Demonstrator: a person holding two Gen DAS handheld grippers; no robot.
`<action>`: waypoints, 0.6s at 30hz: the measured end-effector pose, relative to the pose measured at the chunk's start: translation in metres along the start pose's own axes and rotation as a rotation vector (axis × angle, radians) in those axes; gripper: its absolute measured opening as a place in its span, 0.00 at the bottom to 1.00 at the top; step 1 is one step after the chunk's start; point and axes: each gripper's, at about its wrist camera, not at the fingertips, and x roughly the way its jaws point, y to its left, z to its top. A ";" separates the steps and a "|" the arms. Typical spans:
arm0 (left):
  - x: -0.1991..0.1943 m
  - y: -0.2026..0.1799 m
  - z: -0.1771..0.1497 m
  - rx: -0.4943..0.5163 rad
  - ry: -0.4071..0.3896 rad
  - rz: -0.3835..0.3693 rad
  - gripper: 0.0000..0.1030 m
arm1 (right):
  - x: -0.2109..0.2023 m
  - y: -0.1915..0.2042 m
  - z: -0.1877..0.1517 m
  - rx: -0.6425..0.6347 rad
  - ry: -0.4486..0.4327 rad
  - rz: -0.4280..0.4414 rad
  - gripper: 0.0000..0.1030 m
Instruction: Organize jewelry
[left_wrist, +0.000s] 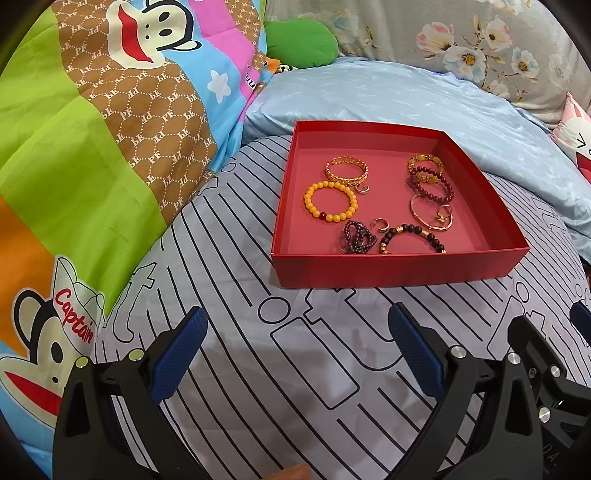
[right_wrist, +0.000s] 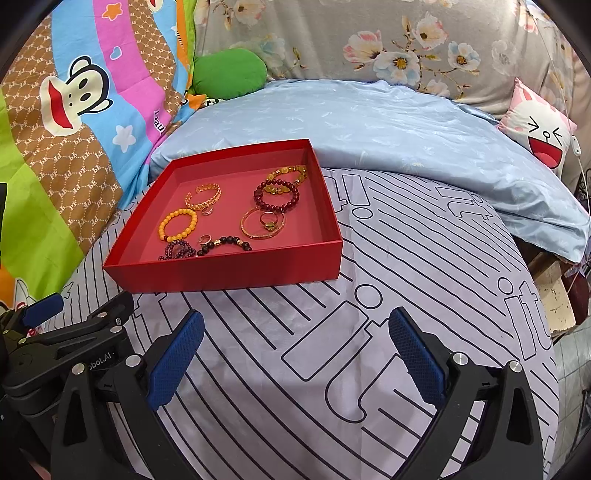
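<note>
One red box was seen. Seven bracelets were counted in it: one gold filigree cuff, one yellow bead bracelet, one amber bead bracelet, one dark red bead bracelet, one thin gold bangle, one black bead bracelet and one purple bead bracelet. About three small rings were made out, though not surely. Two grippers, left and right, were seen.

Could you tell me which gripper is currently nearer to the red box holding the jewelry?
Left, though only slightly. The left gripper sits just short of the red box, below its near-left corner. The right gripper hangs further right, with the box up-left of it.
</note>
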 end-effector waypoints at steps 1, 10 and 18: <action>0.000 0.000 0.000 0.000 0.000 0.001 0.91 | 0.000 0.000 0.000 0.000 0.001 0.000 0.94; -0.001 0.001 0.000 -0.007 0.000 0.004 0.91 | 0.000 0.001 0.000 -0.001 0.000 0.000 0.94; -0.001 0.002 0.000 -0.006 0.000 0.006 0.91 | 0.000 0.001 0.000 0.000 0.000 0.001 0.94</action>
